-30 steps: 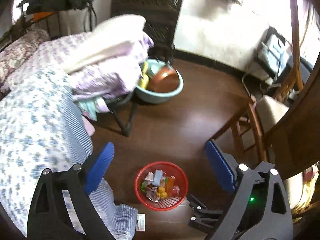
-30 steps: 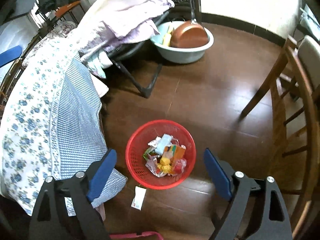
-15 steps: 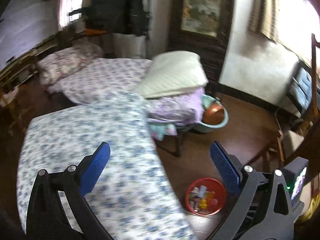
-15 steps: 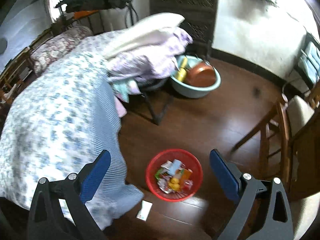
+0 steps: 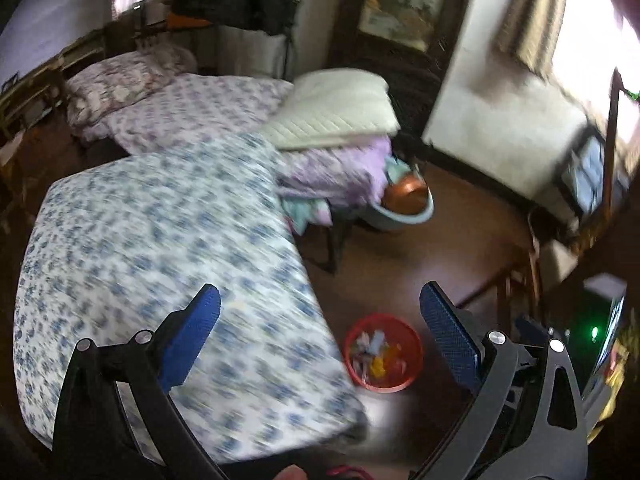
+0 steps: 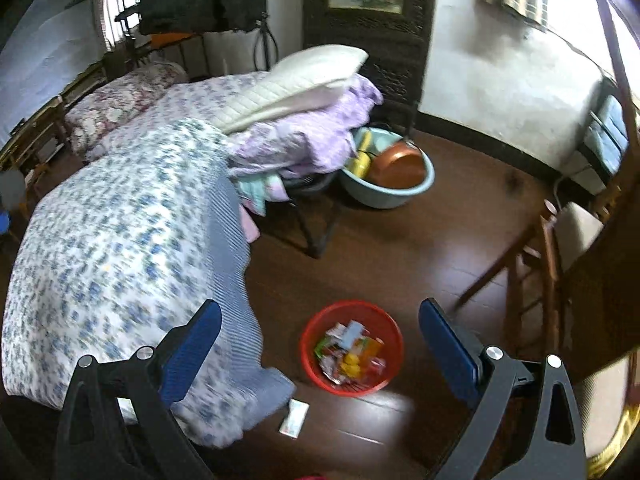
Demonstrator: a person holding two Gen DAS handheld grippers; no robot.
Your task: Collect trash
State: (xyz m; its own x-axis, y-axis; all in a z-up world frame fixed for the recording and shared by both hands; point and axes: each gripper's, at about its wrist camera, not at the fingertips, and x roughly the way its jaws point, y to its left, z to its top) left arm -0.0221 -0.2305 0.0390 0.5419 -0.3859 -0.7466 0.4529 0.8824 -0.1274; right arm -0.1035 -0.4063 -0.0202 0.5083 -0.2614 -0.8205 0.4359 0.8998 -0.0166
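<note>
A red mesh basket [image 6: 352, 346] [image 5: 383, 352] full of coloured wrappers stands on the dark wood floor beside the bed. A small white paper scrap [image 6: 294, 423] lies on the floor by the bed's corner, left of the basket. My left gripper [image 5: 318, 322] hangs open high above the bed's edge, nothing between its blue pads. My right gripper [image 6: 320, 326] is open too, high over the floor, with the basket far below between its fingers. Both are well clear of the basket.
A bed with a blue-flowered cover [image 6: 120, 240] fills the left. A folded purple quilt and white pillow [image 6: 304, 76] lie on a folding frame behind it. A light blue basin [image 6: 390, 188] holds a copper pot. A wooden chair [image 6: 548, 260] stands at the right.
Both grippers have risen and pulled back from the basket, which now looks smaller and lower. The left view swung left over the bed. Both pairs of jaws spread slightly wider.
</note>
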